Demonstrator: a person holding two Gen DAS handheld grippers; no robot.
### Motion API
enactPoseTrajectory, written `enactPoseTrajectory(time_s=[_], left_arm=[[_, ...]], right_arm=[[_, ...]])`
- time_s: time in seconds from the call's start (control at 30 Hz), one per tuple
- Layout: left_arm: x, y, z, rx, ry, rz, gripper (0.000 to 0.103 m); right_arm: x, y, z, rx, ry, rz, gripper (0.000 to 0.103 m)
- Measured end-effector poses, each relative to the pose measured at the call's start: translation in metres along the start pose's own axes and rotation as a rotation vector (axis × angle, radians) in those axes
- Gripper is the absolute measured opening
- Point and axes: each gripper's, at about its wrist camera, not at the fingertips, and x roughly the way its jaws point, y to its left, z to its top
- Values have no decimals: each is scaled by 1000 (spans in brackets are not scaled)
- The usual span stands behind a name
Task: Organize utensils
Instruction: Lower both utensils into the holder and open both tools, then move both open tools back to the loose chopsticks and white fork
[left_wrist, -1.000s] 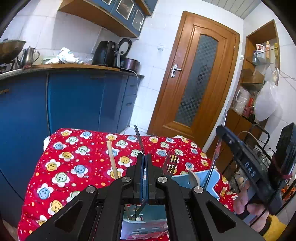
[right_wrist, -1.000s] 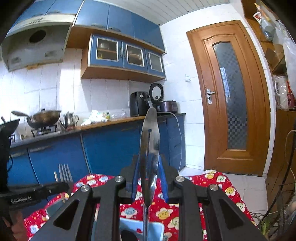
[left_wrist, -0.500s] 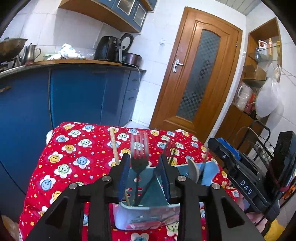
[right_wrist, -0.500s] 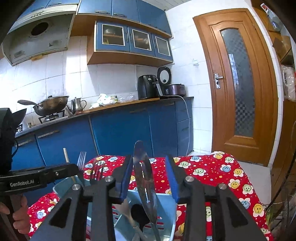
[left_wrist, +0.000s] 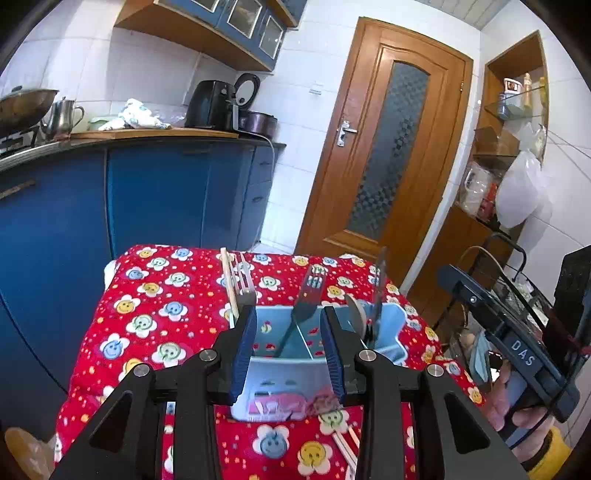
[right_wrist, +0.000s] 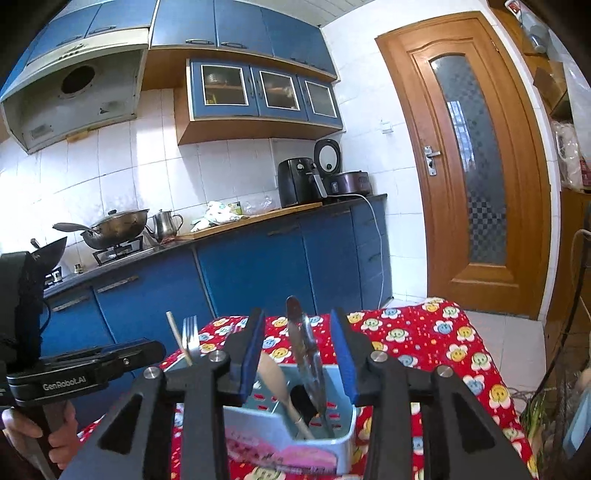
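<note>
Left gripper (left_wrist: 288, 343) is opening, its ribbed blue pads clear of the steel fork (left_wrist: 301, 314); right gripper (right_wrist: 298, 356) spread too – flat shiny knife (right_wrist: 304, 354) standing free in the pale-blue plastic caddy (right_wrist: 343, 439)

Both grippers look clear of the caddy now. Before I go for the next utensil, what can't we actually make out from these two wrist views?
- Chopsticks on the tablecloth: left wrist view; their near ends are hidden behind the gripper's frame.
- Utensil caddy floor: both views; walls and near rim hide how the handles sit.
- Caddy's front label: blurred, unreadable.
- Fork and stick: right wrist view; lower parts hidden behind the gripper.
</note>
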Motion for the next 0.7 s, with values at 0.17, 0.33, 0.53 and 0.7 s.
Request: enactPoseTrajectory(time_s=[0.17, 0.33, 0.53, 0.7], left_arm=[[-15, -10, -9, 33, 20, 11, 37], [-27, -16, -20, 43, 50, 9, 37], [-36, -22, -35, 45, 93, 16, 37], [-39, -22, -49, 35, 137, 21, 37]], right_arm=[[-19, 3, -6, 21, 42, 1, 40], [-36, 3, -18, 47, 83, 0, 40], [-55, 3, -34, 66, 133, -13, 40], [-68, 1, -47, 83, 181, -25, 40]])
